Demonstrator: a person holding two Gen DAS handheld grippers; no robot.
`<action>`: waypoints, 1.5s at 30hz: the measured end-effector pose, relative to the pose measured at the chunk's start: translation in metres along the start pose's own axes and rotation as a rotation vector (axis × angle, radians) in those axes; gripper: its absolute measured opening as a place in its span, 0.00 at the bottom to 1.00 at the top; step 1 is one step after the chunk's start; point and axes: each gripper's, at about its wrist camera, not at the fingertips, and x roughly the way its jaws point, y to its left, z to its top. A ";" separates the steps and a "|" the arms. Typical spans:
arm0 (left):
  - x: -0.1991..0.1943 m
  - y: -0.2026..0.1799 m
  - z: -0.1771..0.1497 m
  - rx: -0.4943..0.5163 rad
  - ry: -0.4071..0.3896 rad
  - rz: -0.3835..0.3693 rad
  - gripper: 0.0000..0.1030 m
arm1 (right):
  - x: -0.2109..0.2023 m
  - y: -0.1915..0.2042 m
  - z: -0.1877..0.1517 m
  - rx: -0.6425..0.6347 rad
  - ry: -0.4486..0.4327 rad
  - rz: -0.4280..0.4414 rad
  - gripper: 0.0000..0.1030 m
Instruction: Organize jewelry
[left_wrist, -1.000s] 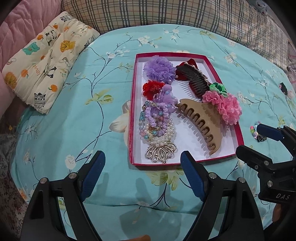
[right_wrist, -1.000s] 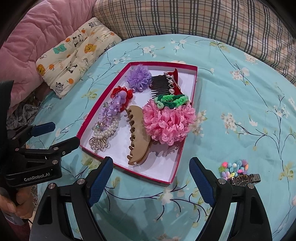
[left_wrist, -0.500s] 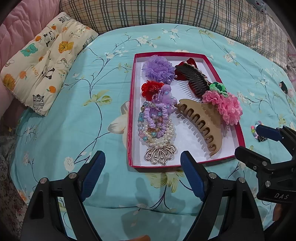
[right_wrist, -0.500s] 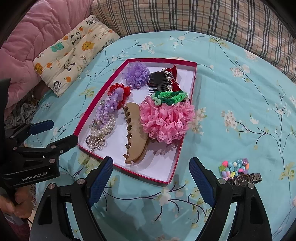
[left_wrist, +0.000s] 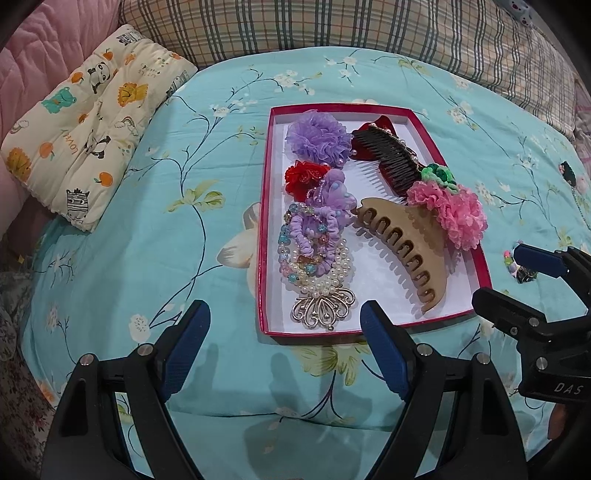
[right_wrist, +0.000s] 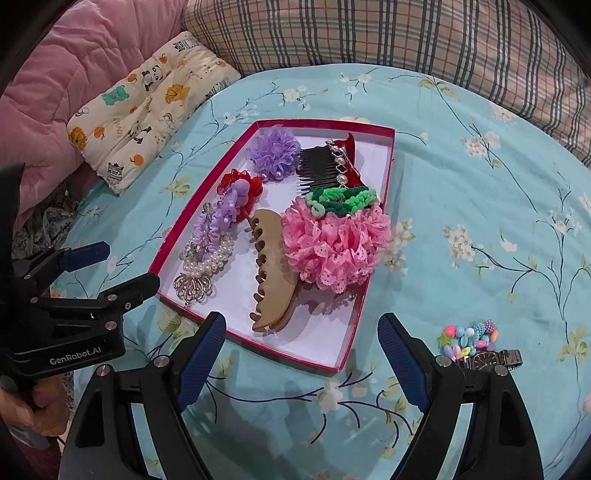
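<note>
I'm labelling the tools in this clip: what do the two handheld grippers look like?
Both are black plastic frames with silver screws and two long fingers carrying blue ribbed pads. The left gripper reads "GenRobot.AI" in white on its body in the right wrist view; the right gripper shows white "DAS" lettering in the left view. No cables show.

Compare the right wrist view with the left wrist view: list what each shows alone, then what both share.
Right wrist only: the watch beside the bead bracelet, and a hand holding the left gripper.
Left wrist only: a dark trinket far right on the bedspread.
Both: the red tray, claw clip, pink scrunchie, comb, pillow.
</note>
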 end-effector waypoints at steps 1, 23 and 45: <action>0.000 0.000 0.000 0.001 0.000 0.001 0.82 | 0.000 0.001 0.000 -0.001 -0.001 0.001 0.84; -0.004 0.000 0.000 0.000 -0.023 0.017 0.82 | -0.002 0.002 0.004 -0.008 -0.005 0.002 0.84; -0.008 0.000 0.002 0.003 -0.028 0.022 0.82 | -0.005 0.000 0.003 -0.010 -0.009 -0.001 0.84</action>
